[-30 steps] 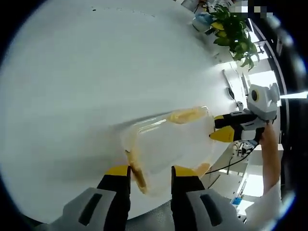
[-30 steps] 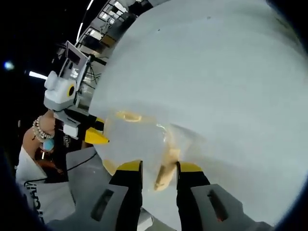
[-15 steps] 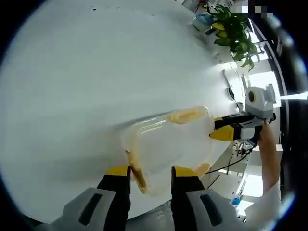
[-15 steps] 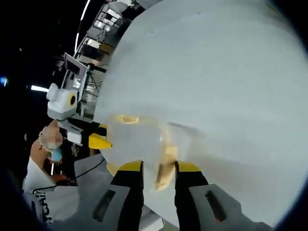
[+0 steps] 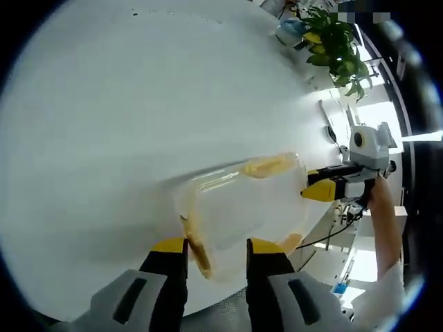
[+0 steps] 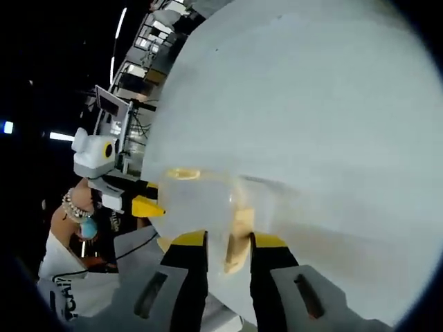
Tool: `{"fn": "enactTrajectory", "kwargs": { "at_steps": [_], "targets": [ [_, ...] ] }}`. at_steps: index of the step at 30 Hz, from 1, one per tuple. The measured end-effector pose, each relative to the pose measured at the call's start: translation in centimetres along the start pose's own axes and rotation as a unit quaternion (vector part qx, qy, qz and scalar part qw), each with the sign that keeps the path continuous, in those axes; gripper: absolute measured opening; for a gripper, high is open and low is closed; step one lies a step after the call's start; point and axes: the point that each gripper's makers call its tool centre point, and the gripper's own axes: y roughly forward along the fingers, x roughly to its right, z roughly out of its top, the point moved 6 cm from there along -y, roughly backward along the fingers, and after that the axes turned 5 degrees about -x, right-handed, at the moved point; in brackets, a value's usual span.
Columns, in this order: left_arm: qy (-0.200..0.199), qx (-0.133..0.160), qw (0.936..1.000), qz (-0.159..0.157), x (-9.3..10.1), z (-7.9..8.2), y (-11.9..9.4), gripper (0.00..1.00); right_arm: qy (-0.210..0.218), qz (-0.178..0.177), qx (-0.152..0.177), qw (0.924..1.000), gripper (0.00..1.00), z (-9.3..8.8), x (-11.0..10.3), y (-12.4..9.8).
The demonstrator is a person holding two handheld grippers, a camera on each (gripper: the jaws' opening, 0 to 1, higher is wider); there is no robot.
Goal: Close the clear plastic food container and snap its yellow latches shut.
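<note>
Container: clear plastic food container (image 5: 242,214) lies on the white table (image 5: 111,111) at its near edge; we take it as our landmark; the lid looks down on the body, though the clear plastic makes the seam hard to read.
Left gripper: left gripper (image 5: 216,246) sits at the container's near end; jaws a little apart, straddling a yellow latch (image 5: 197,249); we cannot tell whether they press on it.
Right gripper: right gripper (image 6: 228,240) at the opposite end; jaws narrowly parted around another latch (image 6: 239,235); grip not confirmed.
Handling: we judge the container light, stiff but thin-walled, slick, likely to skid on the table; best taken at the latches, with both ends braced.
Hidden: which latches are snapped, we cannot say; a potted plant (image 5: 339,45) stands well beyond the container.
</note>
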Motion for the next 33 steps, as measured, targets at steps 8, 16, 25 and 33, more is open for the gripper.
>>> {"fn": "enactTrajectory", "kwargs": {
  "at_steps": [8, 16, 25, 33],
  "targets": [
    [0.007, 0.004, 1.0, -0.004, 0.0, 0.1, 0.0, 0.27, -0.005, -0.002, 0.008, 1.0, 0.19, -0.2, -0.1, 0.1],
    [0.033, 0.013, 0.9993, -0.009, 0.1, 0.2, 0.2, 0.3, -0.024, -0.013, 0.014, 0.9995, 0.2, 0.4, -0.1, 0.1],
    [0.097, 0.02, 0.9951, -0.001, 0.4, 0.2, 0.3, 0.34, -0.082, -0.047, 0.018, 0.9954, 0.22, 1.2, -0.3, 0.1],
    [0.147, 0.022, 0.9889, -0.005, 0.4, -0.3, 0.3, 0.37, -0.101, -0.068, 0.019, 0.9924, 0.27, 1.3, -0.3, 0.1]
  ]
}}
